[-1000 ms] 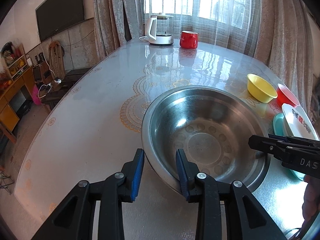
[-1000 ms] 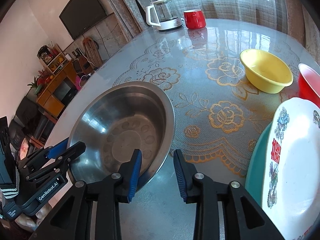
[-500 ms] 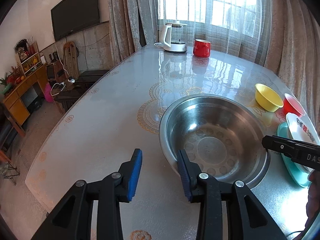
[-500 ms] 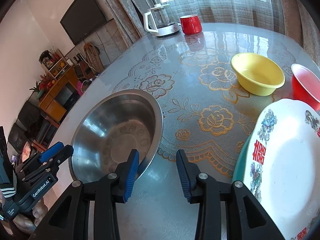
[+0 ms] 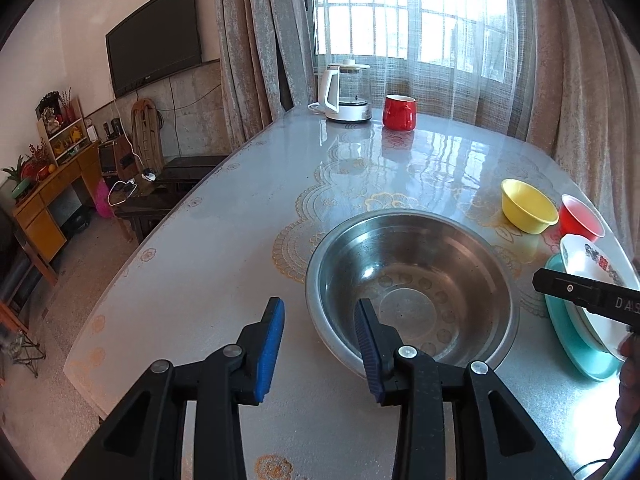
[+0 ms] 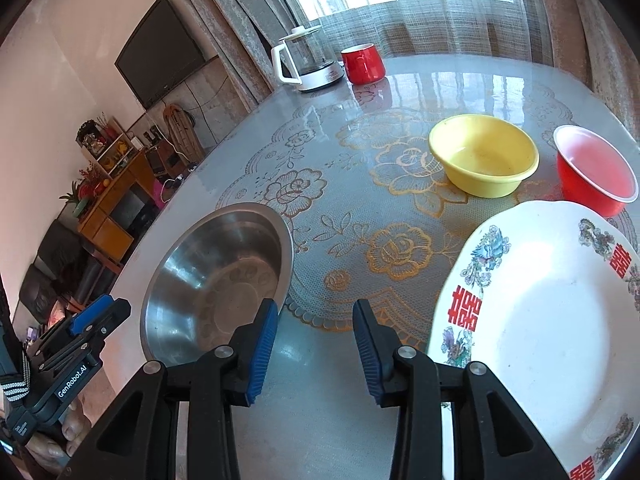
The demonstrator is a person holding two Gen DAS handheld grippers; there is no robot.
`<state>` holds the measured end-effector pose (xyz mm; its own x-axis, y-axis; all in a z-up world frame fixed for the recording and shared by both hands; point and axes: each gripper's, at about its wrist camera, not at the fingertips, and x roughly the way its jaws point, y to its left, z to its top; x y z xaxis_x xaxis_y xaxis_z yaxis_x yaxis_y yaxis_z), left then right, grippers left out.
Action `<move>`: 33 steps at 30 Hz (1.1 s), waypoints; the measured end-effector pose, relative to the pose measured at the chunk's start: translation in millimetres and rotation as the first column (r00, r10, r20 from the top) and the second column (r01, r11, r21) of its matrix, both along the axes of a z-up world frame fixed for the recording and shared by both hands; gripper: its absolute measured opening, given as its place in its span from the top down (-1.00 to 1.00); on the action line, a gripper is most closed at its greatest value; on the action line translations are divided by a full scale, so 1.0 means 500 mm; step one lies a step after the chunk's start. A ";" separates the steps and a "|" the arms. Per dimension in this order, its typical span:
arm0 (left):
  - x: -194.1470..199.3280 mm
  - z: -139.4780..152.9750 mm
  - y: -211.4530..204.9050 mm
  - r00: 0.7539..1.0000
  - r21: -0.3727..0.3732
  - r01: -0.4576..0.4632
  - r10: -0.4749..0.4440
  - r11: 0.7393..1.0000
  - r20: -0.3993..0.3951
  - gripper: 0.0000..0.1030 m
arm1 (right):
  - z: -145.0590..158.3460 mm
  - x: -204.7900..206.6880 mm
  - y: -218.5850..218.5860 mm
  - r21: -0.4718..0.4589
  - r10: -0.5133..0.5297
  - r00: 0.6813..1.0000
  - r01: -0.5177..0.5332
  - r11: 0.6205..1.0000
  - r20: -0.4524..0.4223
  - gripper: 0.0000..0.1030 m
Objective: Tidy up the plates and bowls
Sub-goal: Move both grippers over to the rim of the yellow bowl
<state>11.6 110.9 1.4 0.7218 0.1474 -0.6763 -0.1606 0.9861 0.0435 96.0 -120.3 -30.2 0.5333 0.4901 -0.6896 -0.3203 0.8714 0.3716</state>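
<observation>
Daylight through a curtained window [image 5: 412, 12], a wall-mounted television [image 5: 154, 56], a wooden cabinet [image 5: 48, 204].

Daylight is pouring in through the window [image 5: 404, 12] at the far end, where the panes are blowing out to near white behind the sheer curtain [image 6: 420, 16]. The glossy table [image 5: 224, 248] is mirroring that brightness in streaks of glare at its far side, and the steel bowl [image 5: 412, 284] is catching a soft highlight on its inner wall. The room at the left is sitting dimmer, the television [image 5: 154, 58] reading as a dark slab. Both fisheye views are bending straight lines toward the edges and darkening into black corners. Near parts are staying sharp; no motion blur is showing.
</observation>
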 end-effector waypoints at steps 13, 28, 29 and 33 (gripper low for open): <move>0.037 0.031 -0.105 0.991 0.016 0.133 -0.133 0.991 0.030 0.28 | 0.017 -0.007 -0.098 0.040 -0.115 0.993 0.115 0.993 0.012 0.23; 0.105 0.035 -0.214 0.964 0.014 0.265 -0.265 0.964 0.004 0.28 | 0.027 -0.009 -0.197 0.064 -0.236 0.972 0.235 0.970 0.010 0.23; 0.109 0.034 -0.218 0.963 0.010 0.270 -0.270 0.963 0.000 0.28 | 0.026 -0.006 -0.202 0.069 -0.241 0.970 0.240 0.968 0.006 0.23; 0.137 0.033 -0.231 0.960 -0.017 0.281 -0.281 0.960 -0.013 0.28 | 0.025 0.004 -0.218 0.083 -0.261 0.965 0.260 0.962 -0.006 0.23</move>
